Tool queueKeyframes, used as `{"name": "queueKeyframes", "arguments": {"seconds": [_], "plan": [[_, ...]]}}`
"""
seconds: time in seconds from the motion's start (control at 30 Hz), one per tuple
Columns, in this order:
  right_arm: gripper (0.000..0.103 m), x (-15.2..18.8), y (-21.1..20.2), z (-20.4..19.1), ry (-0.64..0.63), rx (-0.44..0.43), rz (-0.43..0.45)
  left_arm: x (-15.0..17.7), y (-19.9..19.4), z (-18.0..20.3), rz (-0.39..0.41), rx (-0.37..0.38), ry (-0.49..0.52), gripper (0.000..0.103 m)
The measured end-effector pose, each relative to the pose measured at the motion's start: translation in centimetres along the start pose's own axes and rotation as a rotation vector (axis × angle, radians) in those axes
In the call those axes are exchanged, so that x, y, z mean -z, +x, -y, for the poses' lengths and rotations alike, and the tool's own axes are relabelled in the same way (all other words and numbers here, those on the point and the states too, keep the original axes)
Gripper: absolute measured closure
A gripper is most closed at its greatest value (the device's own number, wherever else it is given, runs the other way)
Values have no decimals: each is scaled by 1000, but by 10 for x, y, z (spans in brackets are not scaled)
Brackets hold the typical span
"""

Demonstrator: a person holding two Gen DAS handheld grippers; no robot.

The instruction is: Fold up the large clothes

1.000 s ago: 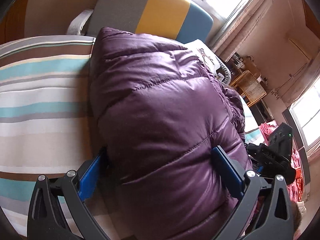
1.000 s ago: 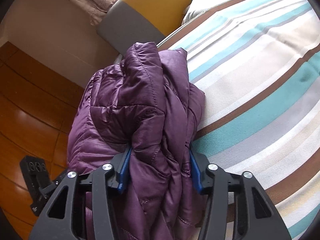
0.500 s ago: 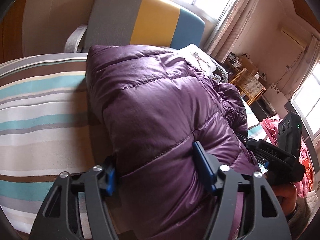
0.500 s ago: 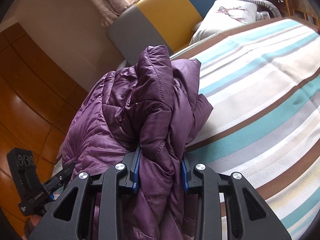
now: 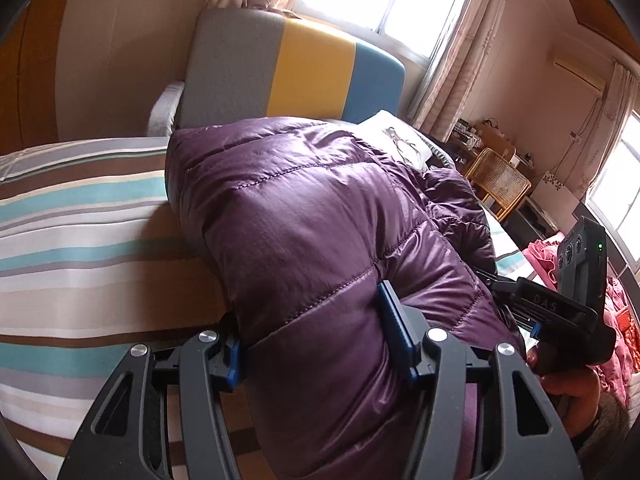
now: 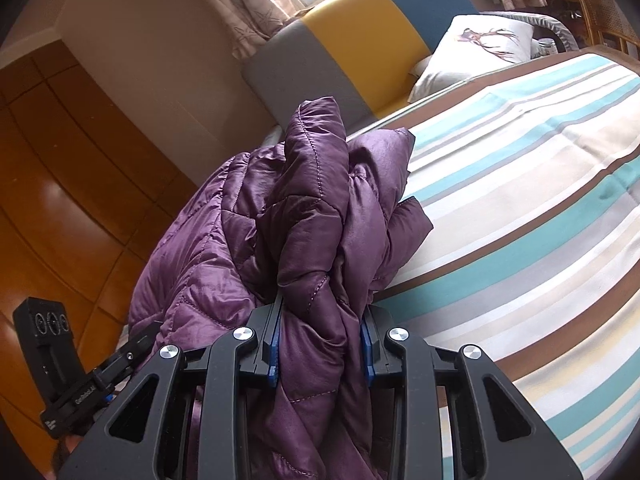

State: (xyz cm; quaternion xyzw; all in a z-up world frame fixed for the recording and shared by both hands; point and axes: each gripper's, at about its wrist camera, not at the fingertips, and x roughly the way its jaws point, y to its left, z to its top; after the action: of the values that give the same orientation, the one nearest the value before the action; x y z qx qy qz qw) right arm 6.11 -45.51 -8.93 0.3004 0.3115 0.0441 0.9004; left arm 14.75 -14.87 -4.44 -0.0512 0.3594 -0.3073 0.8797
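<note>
A purple quilted puffer jacket (image 5: 304, 216) lies bunched on a striped bed (image 5: 80, 240). My left gripper (image 5: 316, 336) is shut on a thick fold of the jacket, its blue pads (image 5: 394, 328) pressing into the padding. My right gripper (image 6: 322, 336) is shut on a gathered bundle of the same jacket (image 6: 312, 216), which rises above the fingers. The right gripper's body (image 5: 576, 292) shows at the right of the left wrist view; the left gripper's body (image 6: 60, 364) shows at the lower left of the right wrist view.
A grey, yellow and blue headboard (image 5: 288, 68) stands at the head of the bed, with a white pillow (image 6: 480, 48) beside it. A wicker chair (image 5: 500, 184) and pink clothes (image 5: 616, 308) are to the right. A wooden wardrobe (image 6: 60, 152) stands to the left.
Both grippers have closed tighter on the jacket and lifted, bringing the headboard and windows into view. The jacket bundle has gathered up between the right gripper's fingers.
</note>
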Motion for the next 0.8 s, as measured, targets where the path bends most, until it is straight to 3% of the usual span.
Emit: {"name": "queueKeyframes", "arguments": {"seconds": [0.43, 0.8], "plan": [[73, 15, -9, -59, -77, -97, 22, 10, -71, -22, 109, -57, -7, 47], [73, 24, 17, -129, -145, -188, 2, 14, -128, -88, 199, -138, -73, 47]]}}
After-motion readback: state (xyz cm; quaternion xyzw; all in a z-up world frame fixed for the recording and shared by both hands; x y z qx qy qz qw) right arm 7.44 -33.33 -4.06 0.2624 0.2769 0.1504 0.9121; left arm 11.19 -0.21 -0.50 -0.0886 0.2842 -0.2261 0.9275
